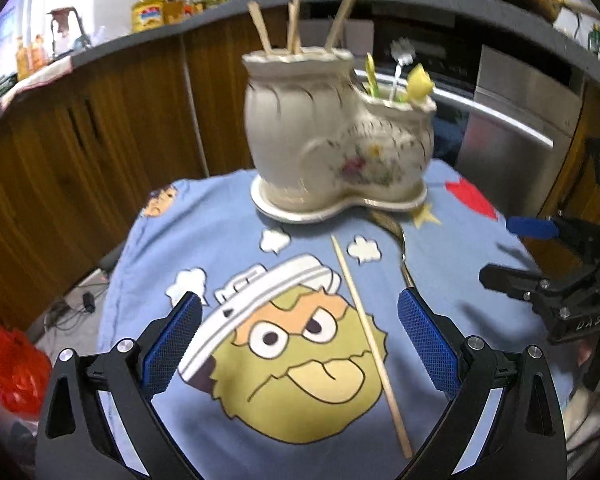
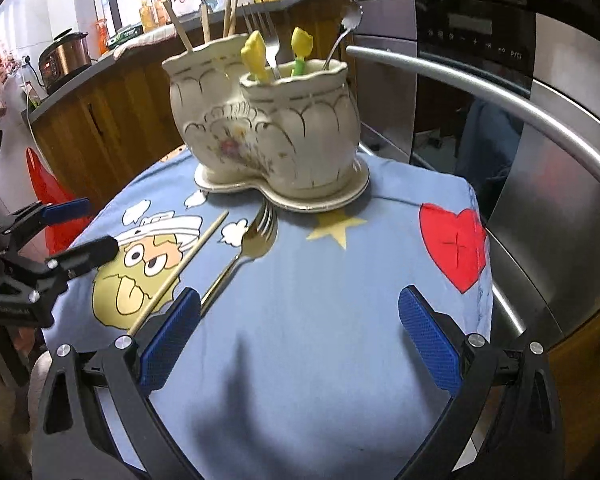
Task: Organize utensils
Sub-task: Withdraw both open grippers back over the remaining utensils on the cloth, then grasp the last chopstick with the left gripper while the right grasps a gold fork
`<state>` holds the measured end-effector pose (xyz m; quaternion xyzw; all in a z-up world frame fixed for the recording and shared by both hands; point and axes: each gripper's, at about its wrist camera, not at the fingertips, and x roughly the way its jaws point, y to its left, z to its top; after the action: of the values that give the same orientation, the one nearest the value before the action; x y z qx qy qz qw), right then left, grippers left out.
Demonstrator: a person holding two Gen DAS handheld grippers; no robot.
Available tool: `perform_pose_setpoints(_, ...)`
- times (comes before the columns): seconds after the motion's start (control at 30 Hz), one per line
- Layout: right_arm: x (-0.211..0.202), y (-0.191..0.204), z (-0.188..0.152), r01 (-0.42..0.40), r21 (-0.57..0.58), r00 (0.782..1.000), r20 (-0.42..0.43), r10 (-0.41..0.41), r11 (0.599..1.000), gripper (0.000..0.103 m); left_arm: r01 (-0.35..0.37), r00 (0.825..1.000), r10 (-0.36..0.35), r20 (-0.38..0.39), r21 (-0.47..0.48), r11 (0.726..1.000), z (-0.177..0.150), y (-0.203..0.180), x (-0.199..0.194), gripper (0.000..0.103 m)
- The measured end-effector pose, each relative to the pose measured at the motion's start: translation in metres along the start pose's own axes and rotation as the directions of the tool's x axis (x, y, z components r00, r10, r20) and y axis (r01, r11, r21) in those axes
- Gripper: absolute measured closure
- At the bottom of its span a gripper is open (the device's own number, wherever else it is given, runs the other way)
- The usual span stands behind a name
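Blue cartoon cloth [image 1: 236, 432] covers the small table, largest thing in both views. On its far end stands the cream ceramic holder [image 1: 332, 136], two joined pots on one base. The taller pot already has several wooden chopsticks [image 1: 260, 26] standing in it; the lower pot [image 2: 300, 128] has a metal fork [image 2: 269, 42], a spoon [image 2: 342, 36] and two yellow-topped pieces [image 2: 256, 56]. So most of the sorting looks done.

Left over on the cloth: one gold fork [image 2: 242, 254], tines touching or just beside the holder's base, handle running toward the right gripper [image 2: 300, 344]; and one loose chopstick [image 1: 370, 346] lying beside it, across the cartoon face, apart from the holder. Judged from that, two items remain: chopstick to the taller pot, fork to the lower one.

Left gripper [image 1: 300, 346] hovers over the cloth, fingers spread wide, nothing between them; the chopstick lies under that gap. Right gripper also spread wide and empty, its left finger [image 2: 172, 340] just beside the fork's handle end.
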<state>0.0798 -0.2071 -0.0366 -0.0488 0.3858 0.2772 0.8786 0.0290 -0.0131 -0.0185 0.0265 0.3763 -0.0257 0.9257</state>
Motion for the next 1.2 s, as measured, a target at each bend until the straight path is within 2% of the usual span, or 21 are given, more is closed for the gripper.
perform_pose_setpoints(0.13, 0.002, 0.003, -0.002, -0.008, -0.017, 1.0, -0.021, 0.007, 1.0, 0.005, 0.009, 0.998, -0.008, -0.061, 0.026, 1.0, -0.003, -0.01, 0.012, 0.009)
perform_pose_setpoints(0.17, 0.003, 0.005, -0.003, -0.005, -0.03, 1.0, -0.022, 0.005, 1.0, 0.005, 0.018, 0.998, -0.016, -0.068, 0.028, 0.999, -0.003, -0.012, 0.014, 0.014)
perform_pose_setpoints(0.23, 0.004, 0.007, -0.004, 0.002, -0.051, 1.0, -0.024, -0.003, 0.999, 0.005, 0.048, 0.995, -0.045, -0.093, 0.04, 0.998, -0.004, -0.018, 0.02, 0.026)
perform_pose_setpoints(0.3, 0.006, 0.008, -0.005, 0.003, -0.061, 1.0, -0.03, -0.005, 0.998, 0.007, 0.068, 0.991, -0.06, -0.12, 0.064, 0.996, -0.007, -0.024, 0.027, 0.048)
perform_pose_setpoints(0.4, 0.006, 0.006, -0.005, -0.008, -0.05, 0.999, -0.041, 0.006, 0.999, 0.01, 0.081, 0.985, -0.065, -0.159, 0.097, 0.992, -0.012, -0.031, 0.036, 0.065)
perform_pose_setpoints(0.47, 0.007, 0.006, -0.005, -0.021, -0.042, 0.999, -0.05, 0.019, 0.999, 0.012, 0.092, 0.985, -0.075, -0.156, 0.106, 0.99, -0.014, -0.032, 0.036, 0.072)
perform_pose_setpoints(0.5, 0.007, 0.007, -0.004, -0.024, -0.041, 0.998, -0.053, 0.022, 0.999, 0.014, 0.101, 0.984, -0.083, -0.156, 0.111, 0.989, -0.014, -0.032, 0.035, 0.086)
perform_pose_setpoints(0.57, 0.008, 0.01, -0.003, -0.029, -0.042, 0.998, -0.062, 0.026, 0.999, 0.017, 0.092, 0.985, -0.072, -0.16, 0.123, 0.988, -0.014, -0.031, 0.035, 0.095)
perform_pose_setpoints(0.73, 0.016, 0.029, 0.006, -0.066, -0.056, 0.994, -0.089, 0.061, 0.996, 0.025, 0.096, 0.983, -0.073, -0.167, 0.133, 0.986, -0.019, -0.023, 0.027, 0.098)
perform_pose_setpoints(0.9, 0.034, 0.038, 0.016, -0.061, -0.028, 0.99, -0.131, 0.057, 0.998, 0.045, 0.098, 0.984, -0.079, -0.157, 0.117, 0.988, -0.024, -0.012, 0.018, 0.098)
perform_pose_setpoints(0.97, 0.044, 0.041, 0.019, -0.057, -0.007, 0.987, -0.152, 0.055, 0.998, 0.049, 0.094, 0.985, -0.076, -0.156, 0.108, 0.99, -0.026, -0.008, 0.018, 0.098)
perform_pose_setpoints(1.07, 0.053, 0.048, 0.019, -0.01, -0.034, 0.986, -0.165, 0.004, 0.999, 0.061, 0.091, 0.985, -0.076, -0.153, 0.095, 0.991, -0.029, -0.005, 0.019, 0.098)
perform_pose_setpoints(1.1, 0.054, 0.054, 0.018, 0.022, -0.077, 0.986, -0.162, -0.034, 0.997, 0.065, 0.091, 0.986, -0.077, -0.15, 0.092, 0.992, -0.029, -0.004, 0.018, 0.098)
perform_pose_setpoints(1.13, 0.054, 0.058, 0.018, 0.011, -0.093, 0.986, -0.164, -0.027, 0.996, 0.07, 0.094, 0.986, -0.08, -0.147, 0.091, 0.991, -0.029, -0.003, 0.017, 0.098)
perform_pose_setpoints(1.17, 0.054, 0.062, 0.017, -0.006, -0.105, 0.985, -0.172, -0.013, 0.994, 0.084, 0.095, 0.986, -0.081, -0.146, 0.09, 0.991, -0.029, -0.003, 0.017, 0.098)
perform_pose_setpoints(1.2, 0.053, 0.064, 0.016, 0.004, -0.12, 0.985, -0.173, -0.024, 0.993, 0.087, 0.096, 0.986, -0.083, -0.144, 0.088, 0.991, -0.029, -0.002, 0.016, 0.098)
